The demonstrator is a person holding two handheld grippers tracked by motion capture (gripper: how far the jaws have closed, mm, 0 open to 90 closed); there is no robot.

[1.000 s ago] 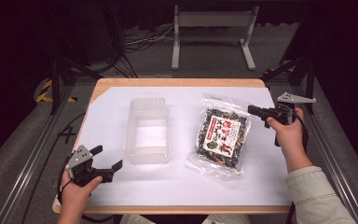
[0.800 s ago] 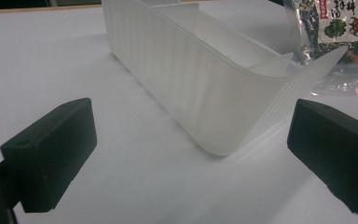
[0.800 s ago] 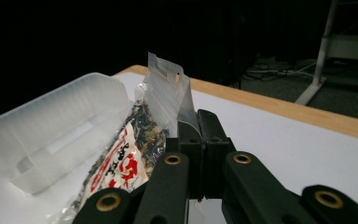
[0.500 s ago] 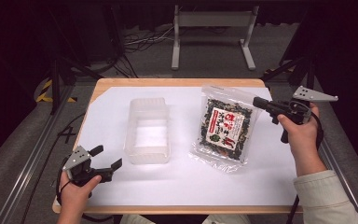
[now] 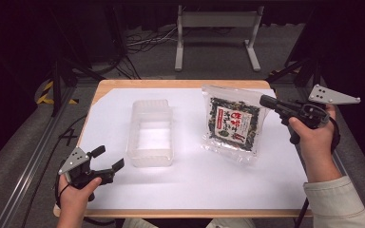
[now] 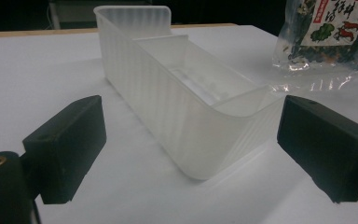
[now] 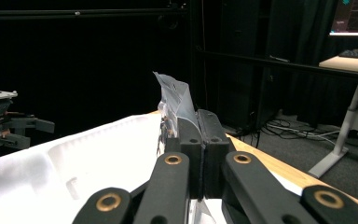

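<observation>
Packet (image 5: 233, 124) lengthwise toward table's far edge

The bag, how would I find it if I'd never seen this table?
Look at the white table. Right of the clear tub, the bag hangs by its edge from the right gripper. It is see-through plastic with dark bits and a red-lettered label.

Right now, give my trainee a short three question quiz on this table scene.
1. True or false: the right gripper has its fingers shut on the snack bag.
2. What does the left gripper face? A the clear plastic container; B a mug; C a book.
3. Fill in: the left gripper's fingers are ____.

Key: 1 true, pinching the bag's edge. 2 A. 3 open, holding nothing.
</observation>
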